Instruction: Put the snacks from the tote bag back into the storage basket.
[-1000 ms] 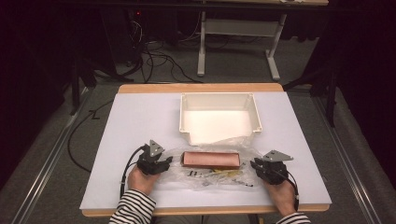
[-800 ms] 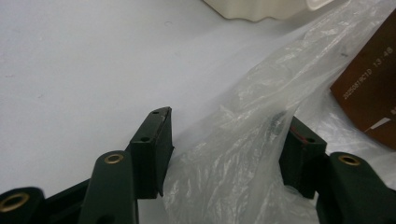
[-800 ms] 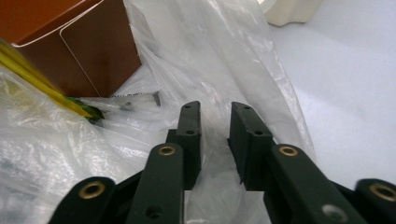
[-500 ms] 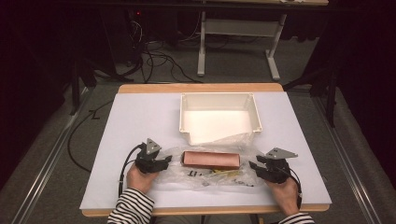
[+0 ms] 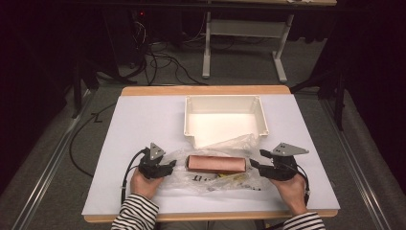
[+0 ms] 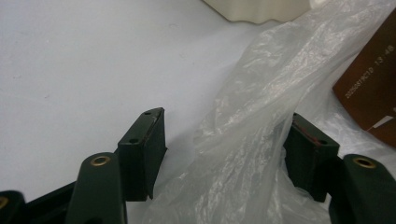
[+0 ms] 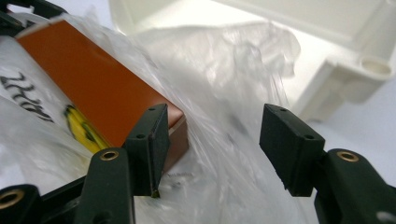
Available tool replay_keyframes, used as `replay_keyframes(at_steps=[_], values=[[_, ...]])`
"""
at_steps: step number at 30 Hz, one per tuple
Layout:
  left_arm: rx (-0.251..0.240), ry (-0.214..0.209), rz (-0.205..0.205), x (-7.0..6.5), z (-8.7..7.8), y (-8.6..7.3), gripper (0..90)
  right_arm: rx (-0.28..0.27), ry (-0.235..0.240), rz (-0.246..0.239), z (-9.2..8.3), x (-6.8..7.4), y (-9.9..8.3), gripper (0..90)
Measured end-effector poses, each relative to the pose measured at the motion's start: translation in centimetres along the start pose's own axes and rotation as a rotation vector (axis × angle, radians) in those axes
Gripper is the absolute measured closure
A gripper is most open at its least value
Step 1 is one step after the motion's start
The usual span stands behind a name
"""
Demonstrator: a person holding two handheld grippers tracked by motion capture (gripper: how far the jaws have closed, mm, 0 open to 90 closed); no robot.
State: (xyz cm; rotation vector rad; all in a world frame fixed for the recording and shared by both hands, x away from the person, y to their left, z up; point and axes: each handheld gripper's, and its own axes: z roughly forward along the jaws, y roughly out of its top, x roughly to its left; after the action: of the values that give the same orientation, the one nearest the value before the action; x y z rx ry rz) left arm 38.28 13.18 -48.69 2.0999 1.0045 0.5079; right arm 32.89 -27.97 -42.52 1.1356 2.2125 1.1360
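Black jaws, left gripper [image 6: 224,140]: apart, with a fold of the bag [image 6: 261,116] lying between them; the film drapes onto the right-hand pad, no pinch shown. They have just been opening.
Black jaws, right gripper [image 7: 212,140]: wide apart, nothing clamped; loose film lies in the gap. They too have just been opening.
Bag: clear plastic, crumpled, lying flat on the table [image 5: 143,124] between the two grippers, near the front edge.
Box [image 5: 216,163]: brown, oblong, inside the bag, lying on its long side, just beside the right gripper's near jaw.
Tray [image 5: 225,117]: white, open-topped, holding nothing, directly behind the bag; the bag's back edge reaches its front notch.
Progress, judged: both grips look released; the box sits in the bag, on the table, and not in the tray. If the tray is the goal, the lift and placing are left.
High view adds: the whole layout, both hands, striped sleeves, floor cables.
Left gripper view adds: printed digits on the box end.
Right gripper view adds: black lettering and a yellow mark on the bag, and the tray's corner boss.
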Motion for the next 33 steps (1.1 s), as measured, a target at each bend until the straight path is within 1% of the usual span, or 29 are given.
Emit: replay_keyframes(at_steps=[3, 4, 5, 7, 8, 9, 12, 13, 14, 15, 17, 18, 22, 23, 26, 27, 28, 29, 30, 33], values=[[-0.004, 0.000, 0.008, -0.1, -0.1, 0.0, 36.6, -0.007, 0.015, -0.028, -0.1, 0.4, 0.8, 41.9], [-0.021, -0.002, 0.009, -0.1, -0.2, -0.1, 36.6, -0.004, 0.022, -0.030, -0.1, 0.6, 1.1, 41.6], [-0.029, -0.004, 0.006, -0.1, -0.3, -0.1, 36.7, -0.003, 0.025, -0.044, 0.0, 0.6, 1.3, 41.1], [-0.044, -0.011, -0.005, 0.1, -0.4, -0.2, 36.3, -0.003, 0.040, -0.053, 0.3, 0.9, 1.7, 40.9], [-0.044, -0.011, -0.005, 0.1, -0.4, -0.2, 35.9, -0.003, 0.040, -0.053, 0.3, 0.9, 1.7, 40.9], [-0.055, -0.010, -0.013, 0.1, -0.5, -0.2, 35.5, 0.004, 0.053, -0.057, 0.6, 1.2, 2.0, 40.7], [-0.049, -0.013, -0.009, 0.2, -0.5, -0.2, 34.4, 0.011, 0.067, -0.061, 0.9, 1.6, 2.3, 40.7], [-0.054, -0.016, -0.013, 0.2, -0.5, -0.2, 32.9, 0.016, 0.077, -0.087, 1.2, 2.0, 2.5, 40.6], [-0.060, -0.015, -0.012, 0.2, -0.6, -0.3, 32.6, 0.022, 0.082, -0.098, 1.3, 2.2, 2.7, 40.6], [-0.059, -0.015, -0.009, 0.2, -0.6, -0.3, 32.6, 0.022, 0.082, -0.098, 1.3, 2.2, 2.7, 40.6], [-0.063, -0.020, -0.024, 0.3, -0.6, -0.3, 31.4, 0.029, 0.095, -0.120, 1.9, 2.7, 3.3, 40.2], [-0.063, -0.020, -0.024, 0.3, -0.6, -0.3, 31.1, 0.029, 0.102, -0.123, 2.1, 2.8, 3.4, 40.1], [-0.060, -0.015, -0.025, 0.3, -0.6, -0.3, 30.8, 0.050, 0.149, -0.145, 3.0, 3.4, 4.0, 39.8], [-0.060, -0.017, -0.026, 0.3, -0.6, -0.3, 30.8, 0.050, 0.149, -0.145, 3.0, 3.4, 4.0, 39.8], [-0.066, -0.018, -0.031, 0.3, -0.6, -0.3, 30.3, 0.060, 0.166, -0.168, 3.5, 3.8, 4.2, 39.8], [-0.062, -0.017, -0.028, 0.4, -0.6, -0.3, 30.3, 0.069, 0.176, -0.165, 3.8, 3.9, 4.3, 39.3], [-0.062, -0.017, -0.028, 0.4, -0.6, -0.3, 30.3, 0.069, 0.176, -0.165, 3.8, 3.9, 4.3, 39.3], [-0.059, -0.019, -0.027, 0.4, -0.6, -0.3, 30.3, 0.069, 0.187, -0.162, 4.0, 3.8, 4.4, 38.8], [-0.064, -0.020, -0.031, 0.4, -0.6, -0.3, 30.0, 0.075, 0.192, -0.166, 4.2, 3.9, 4.5, 37.8], [-0.066, -0.020, -0.035, 0.4, -0.6, -0.3, 29.8, 0.087, 0.196, -0.171, 4.5, 4.0, 4.4, 35.9]])
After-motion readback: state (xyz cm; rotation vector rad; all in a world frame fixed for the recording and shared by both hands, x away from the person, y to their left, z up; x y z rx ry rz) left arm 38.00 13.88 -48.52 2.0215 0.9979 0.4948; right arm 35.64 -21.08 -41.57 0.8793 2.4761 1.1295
